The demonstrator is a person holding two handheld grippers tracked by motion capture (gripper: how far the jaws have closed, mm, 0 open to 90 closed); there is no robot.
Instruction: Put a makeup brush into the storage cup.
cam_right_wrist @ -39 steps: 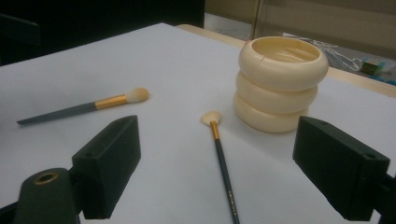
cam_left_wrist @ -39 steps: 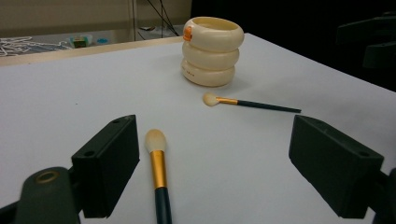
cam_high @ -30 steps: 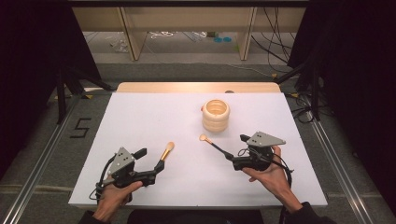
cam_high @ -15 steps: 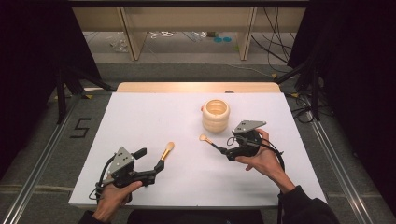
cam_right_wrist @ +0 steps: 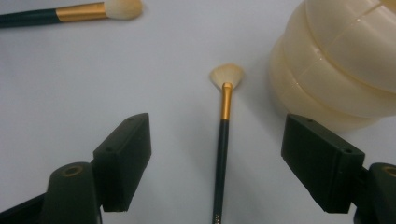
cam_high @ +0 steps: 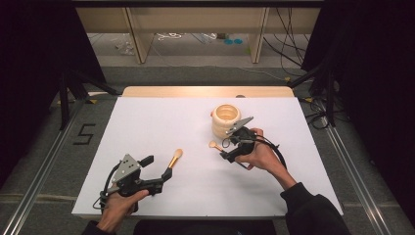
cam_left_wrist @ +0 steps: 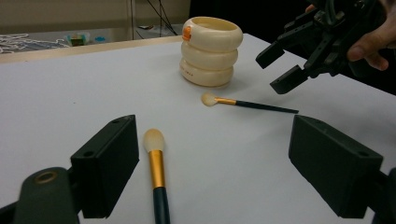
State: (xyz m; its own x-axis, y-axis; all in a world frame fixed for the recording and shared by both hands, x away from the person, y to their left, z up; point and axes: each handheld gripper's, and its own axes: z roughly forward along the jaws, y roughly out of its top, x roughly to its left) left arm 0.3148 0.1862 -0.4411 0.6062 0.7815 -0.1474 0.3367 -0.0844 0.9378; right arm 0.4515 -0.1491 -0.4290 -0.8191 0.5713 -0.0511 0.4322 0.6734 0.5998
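Note:
A cream ringed holder stands upright right of the table's middle. A thin fan brush lies just in front of it. My right gripper hovers over that brush's dark handle; its jaws have just been closing, are still open, and stand well clear of the handle on both sides. A thicker brush with a gold ferrule lies at the front left. My left gripper rests open around its handle, which lies near one jaw, untouched. The right gripper hangs above the fan brush beside the holder.
The white table sheet has wide bare room at the left and back. A wooden strip runs along its far edge. Shelving legs and cables lie on the floor beyond. Metal rails flank the table.
My right gripper has moved left and away from the person, from the front right to beside the holder, over the fan brush. The left gripper and both brushes have stayed put.

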